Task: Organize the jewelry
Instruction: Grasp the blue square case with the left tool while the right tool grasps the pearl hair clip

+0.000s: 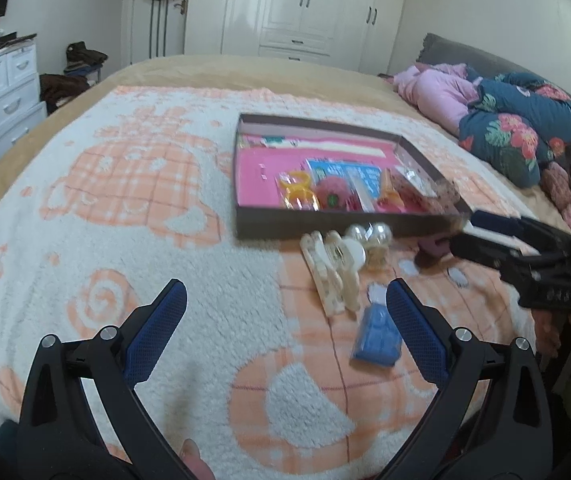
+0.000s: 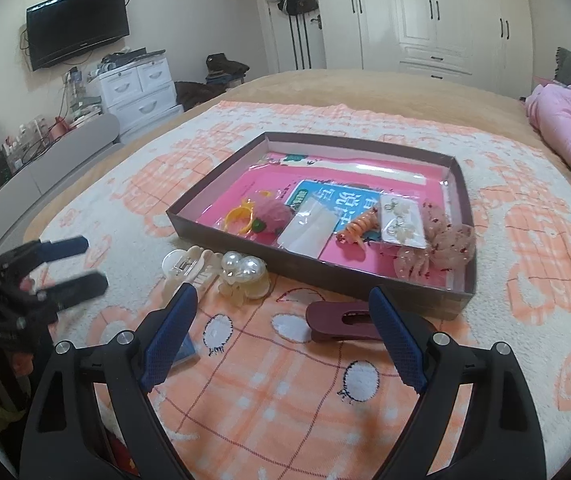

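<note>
Jewelry pieces lie in two groups on the bed's peach-and-white blanket [image 2: 285, 392]: some already inside the shallow dark box [image 2: 221, 236], some loose in front of it. In the box, on a pink sheet, you have a yellow ring [image 2: 239, 220], a fuzzy pink piece [image 2: 271, 214], an orange clip [image 2: 355, 230], a card of earrings [image 2: 401, 220] and a beige mesh scrunchie [image 2: 441, 248] in the near right corner. Outside, just beside the box's near wall, a cream claw clip [image 2: 193, 266] touches a pearl clip [image 2: 243, 276]; a maroon hair clip [image 2: 341, 322] lies apart to their right, and a small blue packet [image 1: 377, 338] sits nearer you.

Around this, a pink and floral heap of bedding [image 1: 501, 120] occupies the far right of the bed, well apart from the box. White wardrobes [image 2: 429, 16] and a drawer unit [image 2: 141, 84] stand against the walls beyond.

Your left gripper [image 1: 285, 308] is released, jaws spread wide over bare blanket; the blue packet lies just inside its right finger, and the cream claw clip is ahead of it. Your right gripper [image 2: 283, 316] is also released and grasps nothing; the maroon clip lies between its fingertips, close against the right one, with the box wall directly beyond. The pearl clip sits just ahead of its left finger.
</note>
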A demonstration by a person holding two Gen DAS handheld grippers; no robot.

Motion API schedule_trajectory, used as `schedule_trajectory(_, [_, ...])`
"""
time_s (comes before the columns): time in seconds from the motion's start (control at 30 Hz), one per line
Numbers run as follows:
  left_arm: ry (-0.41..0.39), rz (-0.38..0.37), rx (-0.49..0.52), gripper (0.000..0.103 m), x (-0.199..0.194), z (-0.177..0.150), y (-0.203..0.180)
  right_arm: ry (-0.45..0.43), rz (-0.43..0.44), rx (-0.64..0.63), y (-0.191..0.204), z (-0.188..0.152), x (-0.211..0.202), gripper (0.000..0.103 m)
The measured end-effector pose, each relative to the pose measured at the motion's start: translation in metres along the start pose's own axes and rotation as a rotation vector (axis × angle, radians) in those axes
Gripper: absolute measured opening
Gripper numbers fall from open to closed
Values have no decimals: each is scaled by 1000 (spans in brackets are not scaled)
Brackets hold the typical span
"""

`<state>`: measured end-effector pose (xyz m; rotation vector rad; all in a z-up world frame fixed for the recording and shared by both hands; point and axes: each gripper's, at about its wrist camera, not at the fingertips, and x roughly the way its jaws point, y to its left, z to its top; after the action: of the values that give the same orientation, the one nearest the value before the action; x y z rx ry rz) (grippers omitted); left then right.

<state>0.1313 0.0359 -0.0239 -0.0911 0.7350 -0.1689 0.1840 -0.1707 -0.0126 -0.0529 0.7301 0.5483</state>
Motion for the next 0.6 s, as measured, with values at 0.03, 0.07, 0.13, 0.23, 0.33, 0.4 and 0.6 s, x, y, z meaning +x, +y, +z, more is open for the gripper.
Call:
schedule_trajectory(0.03, [10,-6,9,91,2,-3,-2,5,7,-1,0,1,2,84])
schedule_trajectory(0.07, [16,-10,17,91,3,-5,-4,11,16,-5,0,2,5,82])
schedule_trajectory(0.13, [34,-29,33,91,7,-9,-10,25,32,-14,1,4,10,77])
schedule_trajectory(0.23, [49,-55,62,91,11,-13,-19,52,72,-14,3,7,18,72])
schedule_trajectory(0.33, [64,-85,89,83,16,-17,-29,87,107,-15,3,8,29,66])
schedule_trajectory(0.4, [75,-101,107,75,21,-19,-35,117,126,-18,4,9,39,63])
schedule_trajectory(0.6, [108,-133,126,61,34,-24,-43,161,149,-41,10,12,57,58])
